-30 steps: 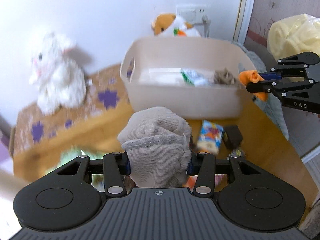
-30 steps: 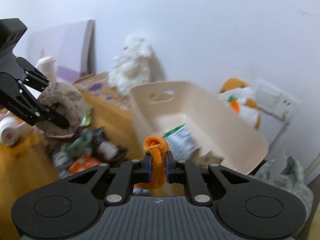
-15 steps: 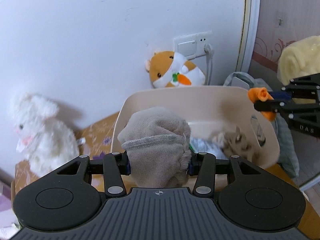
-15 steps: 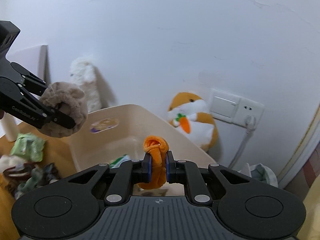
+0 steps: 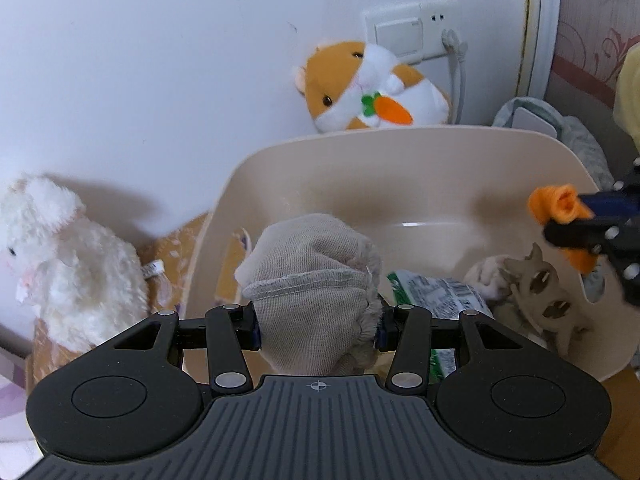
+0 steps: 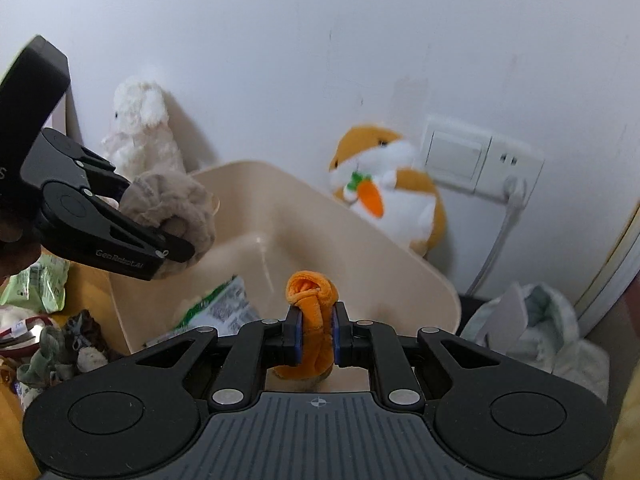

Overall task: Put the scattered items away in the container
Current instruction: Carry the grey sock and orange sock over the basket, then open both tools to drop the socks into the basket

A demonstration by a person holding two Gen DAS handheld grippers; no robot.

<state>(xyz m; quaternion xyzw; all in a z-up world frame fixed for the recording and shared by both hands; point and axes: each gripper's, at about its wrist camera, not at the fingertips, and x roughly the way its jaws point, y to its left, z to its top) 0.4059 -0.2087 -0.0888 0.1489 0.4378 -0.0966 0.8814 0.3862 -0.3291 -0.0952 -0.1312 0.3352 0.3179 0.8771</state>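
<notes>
My left gripper (image 5: 318, 320) is shut on a rolled grey-beige sock (image 5: 312, 280) and hangs over the near left part of the beige plastic bin (image 5: 360, 152). My right gripper (image 6: 316, 330) is shut on a small orange cloth roll (image 6: 311, 300), held above the bin's (image 6: 360, 236) near side. In the left wrist view that orange roll (image 5: 556, 208) shows at the bin's right end. The sock (image 6: 172, 208) and the left gripper appear at the left of the right wrist view. Inside the bin lie a green-and-white packet (image 5: 436, 292) and a tan hair claw (image 5: 544, 292).
A hamster plush with a carrot (image 5: 368, 84) sits behind the bin, under a wall socket (image 5: 412, 28). A white rabbit plush (image 5: 60, 256) stands to the left. Loose packets and small items (image 6: 44, 320) lie on the wooden table left of the bin. Pale clothing (image 6: 536, 332) is piled at the right.
Both grippers have travelled from over the table to above the bin, each keeping its grip. The scattered items in front of the bin have dropped out of the left wrist view.
</notes>
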